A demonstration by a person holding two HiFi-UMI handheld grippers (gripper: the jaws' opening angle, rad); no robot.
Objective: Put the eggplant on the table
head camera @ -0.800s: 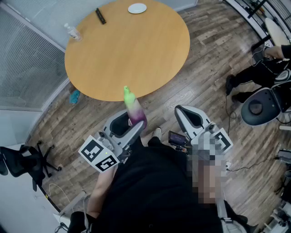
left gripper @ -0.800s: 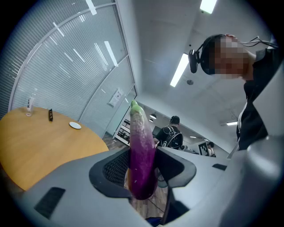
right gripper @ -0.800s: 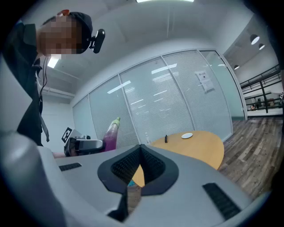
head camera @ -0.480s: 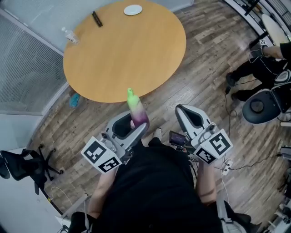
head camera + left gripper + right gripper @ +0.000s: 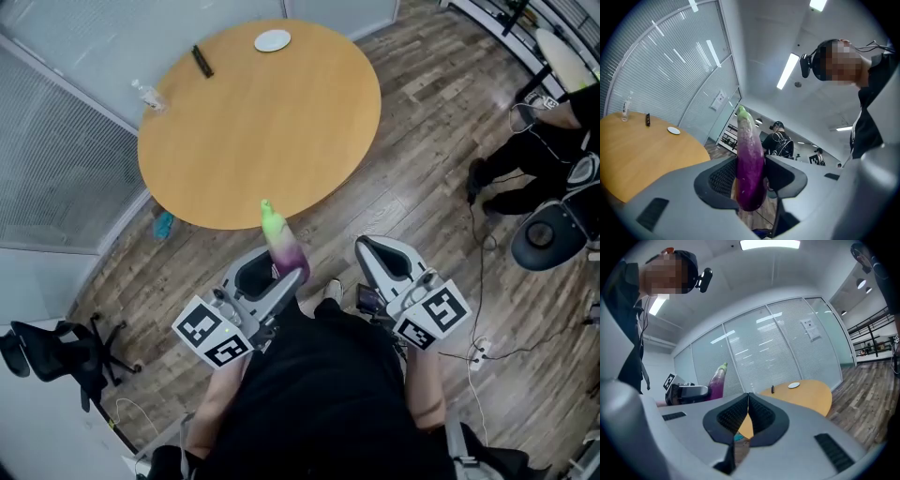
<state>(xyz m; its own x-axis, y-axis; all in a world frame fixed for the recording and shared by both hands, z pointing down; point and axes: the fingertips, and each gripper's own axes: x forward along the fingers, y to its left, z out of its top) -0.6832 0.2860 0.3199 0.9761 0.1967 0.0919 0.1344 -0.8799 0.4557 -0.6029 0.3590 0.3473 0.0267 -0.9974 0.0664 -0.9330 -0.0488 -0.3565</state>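
Note:
My left gripper (image 5: 274, 270) is shut on a purple eggplant (image 5: 281, 243) with a pale green tip, which stands upright between the pads. In the left gripper view the eggplant (image 5: 749, 164) fills the gap between the jaws. It hangs over the wood floor, just short of the near edge of the round wooden table (image 5: 281, 122). My right gripper (image 5: 386, 258) is shut with nothing in it; its pads meet in the right gripper view (image 5: 748, 414). That view also shows the eggplant (image 5: 717, 378) off to the left.
On the table's far side lie a white plate (image 5: 272, 40), a dark remote (image 5: 202, 61) and a clear bottle (image 5: 149, 94). A black office chair (image 5: 56, 352) stands at the left, a seated person (image 5: 548, 131) and a stool (image 5: 548, 234) at the right. Cables trail on the floor.
The table now shows a little lower in the head view. The eggplant stays held upright in the left gripper near the table's edge. The right gripper has not changed.

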